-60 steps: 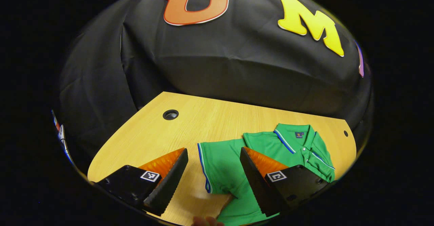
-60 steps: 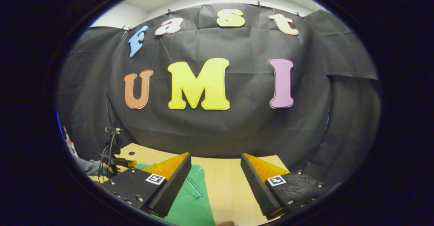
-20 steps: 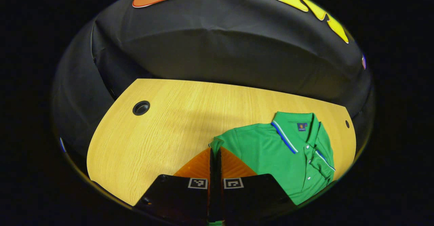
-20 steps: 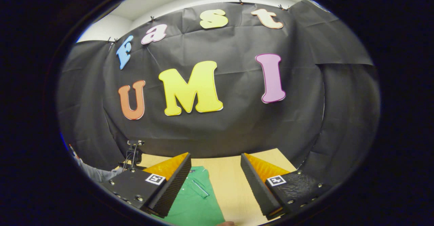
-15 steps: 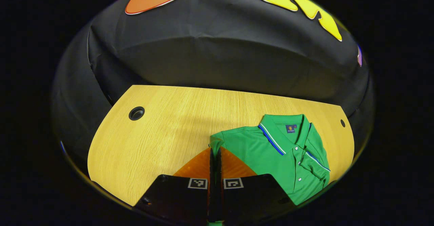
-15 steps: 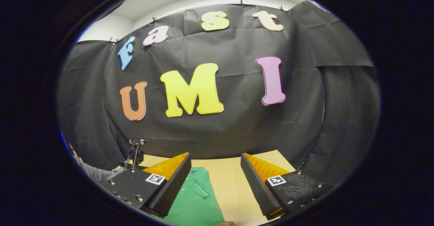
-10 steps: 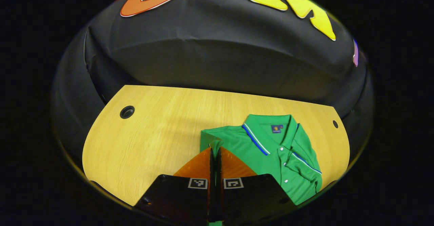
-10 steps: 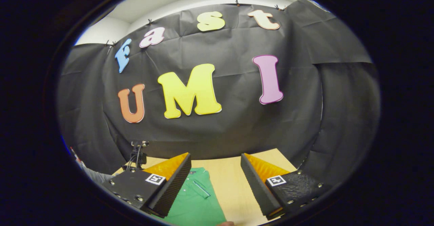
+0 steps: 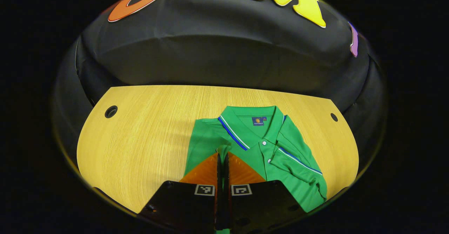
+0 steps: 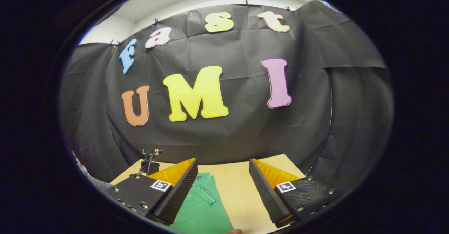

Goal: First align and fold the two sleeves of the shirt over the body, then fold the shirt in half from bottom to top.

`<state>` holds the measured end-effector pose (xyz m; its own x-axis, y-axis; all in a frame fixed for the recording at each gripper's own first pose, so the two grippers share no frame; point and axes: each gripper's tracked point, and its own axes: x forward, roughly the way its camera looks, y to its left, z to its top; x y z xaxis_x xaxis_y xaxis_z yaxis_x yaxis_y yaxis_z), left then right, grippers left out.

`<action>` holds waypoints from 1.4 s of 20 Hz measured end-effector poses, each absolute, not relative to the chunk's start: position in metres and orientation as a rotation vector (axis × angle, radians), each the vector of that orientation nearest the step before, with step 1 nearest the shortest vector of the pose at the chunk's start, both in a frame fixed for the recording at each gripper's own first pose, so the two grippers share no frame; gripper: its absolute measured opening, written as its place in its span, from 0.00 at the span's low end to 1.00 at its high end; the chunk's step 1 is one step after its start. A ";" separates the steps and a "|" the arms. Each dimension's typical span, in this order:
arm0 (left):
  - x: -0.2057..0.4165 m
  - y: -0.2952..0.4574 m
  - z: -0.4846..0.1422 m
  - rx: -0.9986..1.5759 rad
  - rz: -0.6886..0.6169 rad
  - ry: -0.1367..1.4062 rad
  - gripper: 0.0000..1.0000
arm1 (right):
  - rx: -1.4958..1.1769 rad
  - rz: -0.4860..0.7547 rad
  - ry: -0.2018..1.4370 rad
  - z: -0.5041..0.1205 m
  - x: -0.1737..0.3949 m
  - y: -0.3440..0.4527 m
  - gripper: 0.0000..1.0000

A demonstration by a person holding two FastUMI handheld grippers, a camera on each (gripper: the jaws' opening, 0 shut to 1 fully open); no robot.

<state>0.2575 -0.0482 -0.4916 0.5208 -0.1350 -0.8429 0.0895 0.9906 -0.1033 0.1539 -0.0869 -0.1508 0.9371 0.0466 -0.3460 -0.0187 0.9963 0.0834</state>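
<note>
The left gripper point(image 9: 222, 156) closed on the sleeve point(image 9: 223, 149), carrying it over the shirt point(image 9: 277, 146).

Light falls evenly from above, bright on the wooden table point(image 9: 147, 135) ahead of the left gripper point(image 9: 222, 164), which throws a soft shadow forward onto the green polo shirt point(image 9: 259, 146). The black backdrop point(image 10: 228, 135) stays dim, faintly sheened. Fisheye bends the table's edges hard. Focus is crisp, no motion blur.
</note>
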 end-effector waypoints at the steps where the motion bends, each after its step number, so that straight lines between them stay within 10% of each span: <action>1: 0.257 -0.049 -0.493 -0.049 -0.136 1.017 0.03 | 0.078 0.032 0.355 -0.151 0.154 -0.087 0.93; 16: 0.238 -0.093 -0.497 0.010 -0.282 1.045 0.00 | 0.082 0.025 0.370 -0.157 0.148 -0.080 0.93; 19: 0.233 -0.091 -0.487 0.129 -0.306 0.983 1.00 | 0.077 0.026 0.378 -0.160 0.146 -0.078 0.93; 28: 0.145 -0.044 -0.436 0.110 -0.247 0.935 1.00 | 0.042 0.061 0.494 -0.211 0.112 -0.056 0.93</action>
<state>0.1448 -0.0438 -0.4360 0.5679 -0.1626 -0.8069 0.2578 0.9661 -0.0132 0.1121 -0.0557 -0.2105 0.8786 0.0691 -0.4726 -0.0487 0.9973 0.0553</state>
